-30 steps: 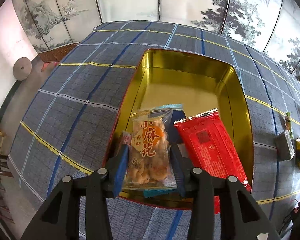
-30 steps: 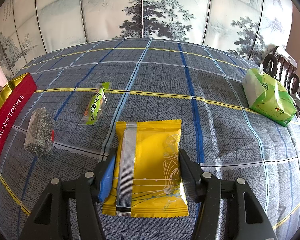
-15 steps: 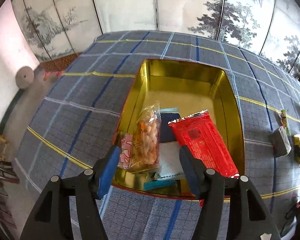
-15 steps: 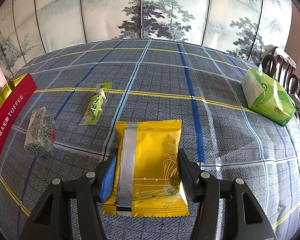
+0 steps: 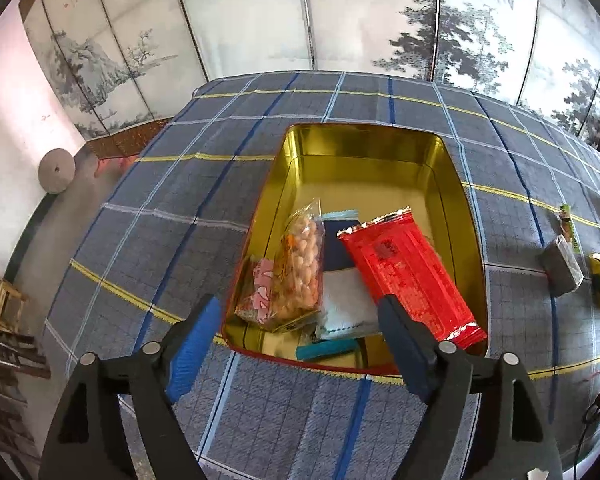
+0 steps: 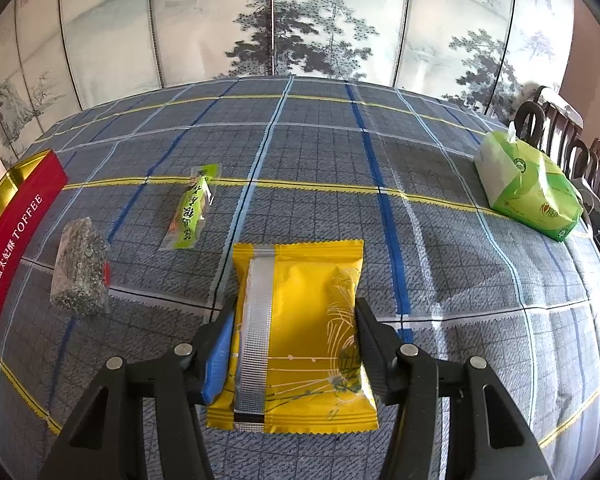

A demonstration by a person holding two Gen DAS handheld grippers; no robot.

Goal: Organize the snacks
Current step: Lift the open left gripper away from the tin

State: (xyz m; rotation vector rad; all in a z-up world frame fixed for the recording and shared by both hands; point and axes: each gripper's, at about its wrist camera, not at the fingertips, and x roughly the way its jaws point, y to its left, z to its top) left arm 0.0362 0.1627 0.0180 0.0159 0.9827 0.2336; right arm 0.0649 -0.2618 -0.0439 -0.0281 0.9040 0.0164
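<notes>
painted screen panels behind a table under a blue plaid cloth (image 6: pixel 320 152). right gripper (image 6: pixel 296 344) is clamped on the yellow snack packet (image 6: pixel 300 336), long axis running away from the camera; the red toffee tin (image 6: pixel 20 236) lies far to its left, partly cut off. left gripper (image 5: pixel 300 320), jaws just been opening, hangs empty over the tin's (image 5: pixel 364 140) near end, where the clear bag of fried snacks (image 5: pixel 300 264) lies released beside a red packet (image 5: pixel 404 272). items underneath hard to make out.

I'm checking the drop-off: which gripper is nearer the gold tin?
Left. The left gripper hangs open just above the gold tin, its near end. The right gripper grips a yellow packet, well away from the tin.
</notes>
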